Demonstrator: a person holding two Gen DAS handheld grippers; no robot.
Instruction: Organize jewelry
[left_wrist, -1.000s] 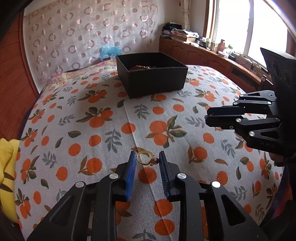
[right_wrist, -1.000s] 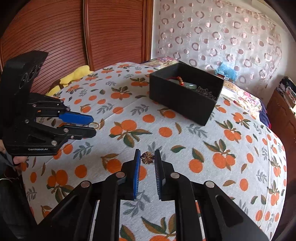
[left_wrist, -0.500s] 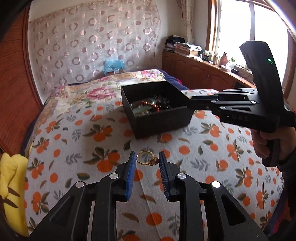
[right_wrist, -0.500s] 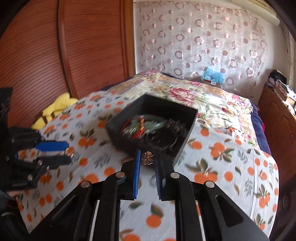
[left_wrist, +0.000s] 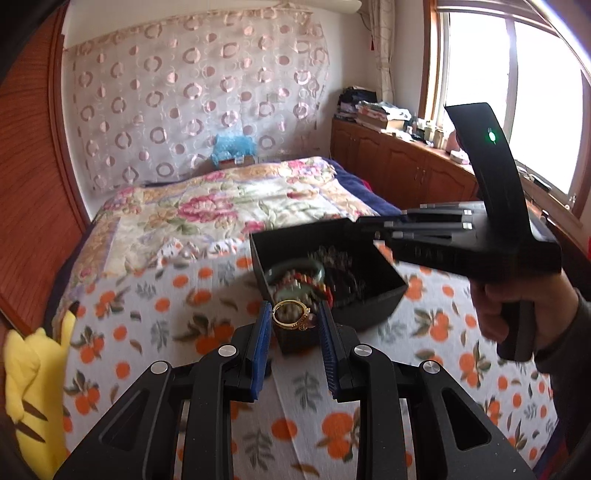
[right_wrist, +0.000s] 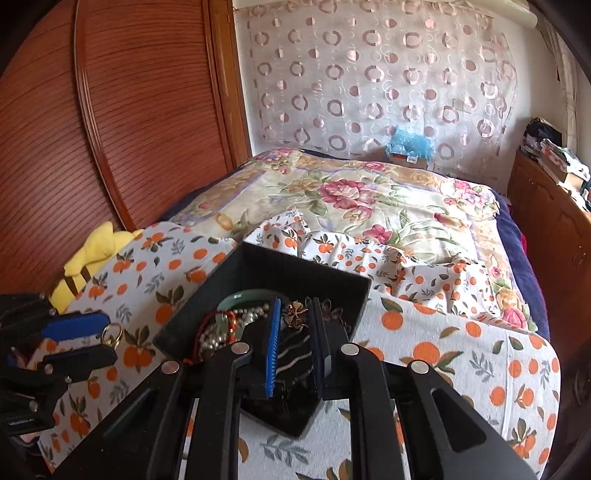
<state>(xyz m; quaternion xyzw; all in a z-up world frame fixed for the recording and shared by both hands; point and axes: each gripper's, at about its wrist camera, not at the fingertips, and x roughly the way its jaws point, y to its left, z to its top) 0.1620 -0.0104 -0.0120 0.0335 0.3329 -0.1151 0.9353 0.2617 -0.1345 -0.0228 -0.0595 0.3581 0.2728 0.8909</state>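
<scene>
My left gripper (left_wrist: 293, 317) is shut on a gold ring (left_wrist: 291, 314) and hangs just before the near corner of the black box (left_wrist: 373, 299). In the right wrist view that same gripper (right_wrist: 110, 338) shows at the left edge, the gold ring (right_wrist: 112, 335) pinched between its blue pads. My right gripper (right_wrist: 294, 314) is shut on a small bronze flower brooch (right_wrist: 294, 314) and hovers over the inside of the black box (right_wrist: 314, 275). The box holds a green bangle (right_wrist: 243, 297), red beads and several chains.
The box sits on an orange-print cloth (left_wrist: 192, 321) spread over a bed with a floral quilt (right_wrist: 369, 206). A yellow plush toy (left_wrist: 26, 384) lies at the cloth's left edge. A wooden wardrobe stands to the left, low cabinets (left_wrist: 399, 173) to the right.
Both grippers rose from the cloth and travelled toward the box with their pieces. The right one went from beside the box to above its inside; the left neared its corner.
</scene>
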